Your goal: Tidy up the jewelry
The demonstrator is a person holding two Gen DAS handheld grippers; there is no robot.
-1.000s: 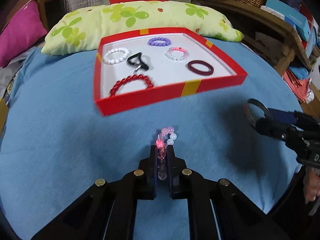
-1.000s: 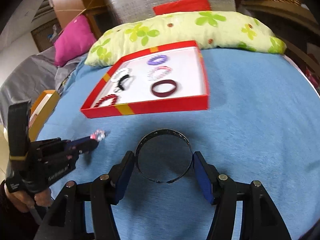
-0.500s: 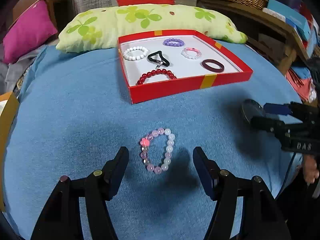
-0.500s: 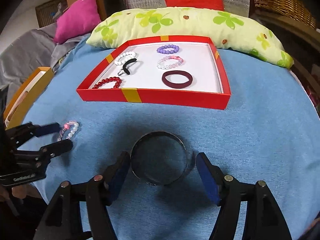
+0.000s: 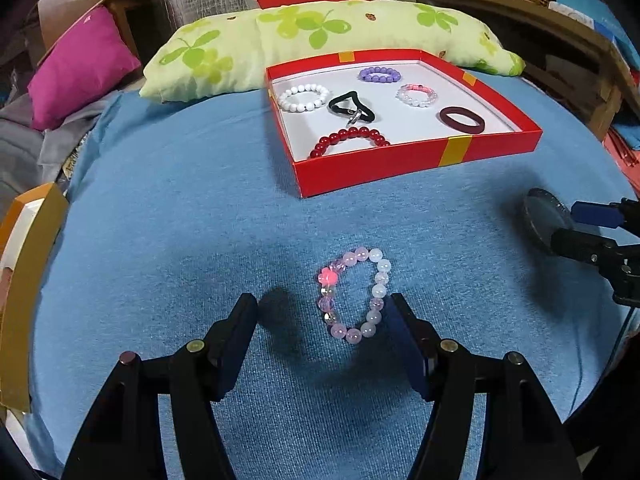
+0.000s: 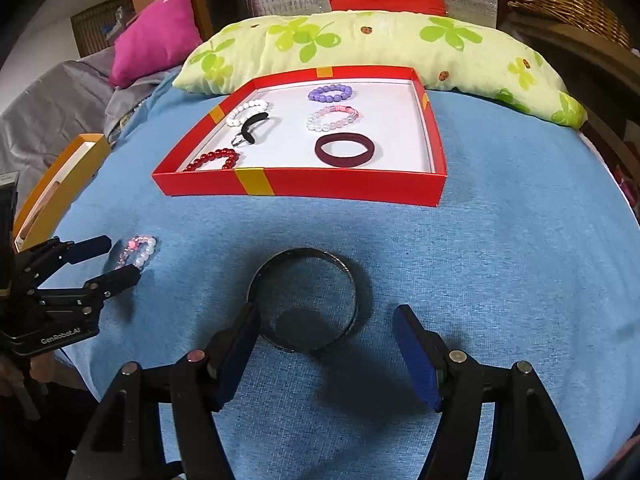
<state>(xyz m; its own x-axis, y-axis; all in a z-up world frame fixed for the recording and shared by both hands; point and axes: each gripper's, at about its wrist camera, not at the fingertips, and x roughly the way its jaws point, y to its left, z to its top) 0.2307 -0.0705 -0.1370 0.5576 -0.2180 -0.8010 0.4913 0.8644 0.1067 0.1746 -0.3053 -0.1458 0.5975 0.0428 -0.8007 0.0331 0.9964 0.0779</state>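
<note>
Both grippers hang low over the blue cloth and neither has hold of anything. The left gripper is spread wide, with the pale pink bead bracelet lying flat on the cloth between its fingers, nearer the right finger and just beside it. One bright pink bead sits on the bracelet's left side.

The right gripper is spread just as wide. The dark metal bangle lies flat on the cloth ahead of it, its near edge just beside the left finger and well apart from the right one.

Further back sits the red box, shallow and white inside, with yellow bands on its walls. It holds 6 pieces, all apart from the walls except where noted: a white bead bracelet, a black hair tie with a small metal ring on it, a purple bead bracelet, a pink and clear bead bracelet, a maroon band, and a red bead bracelet close to the near wall.

Behind the box lies a green clover pillow, with a magenta cushion off to the left.
</note>
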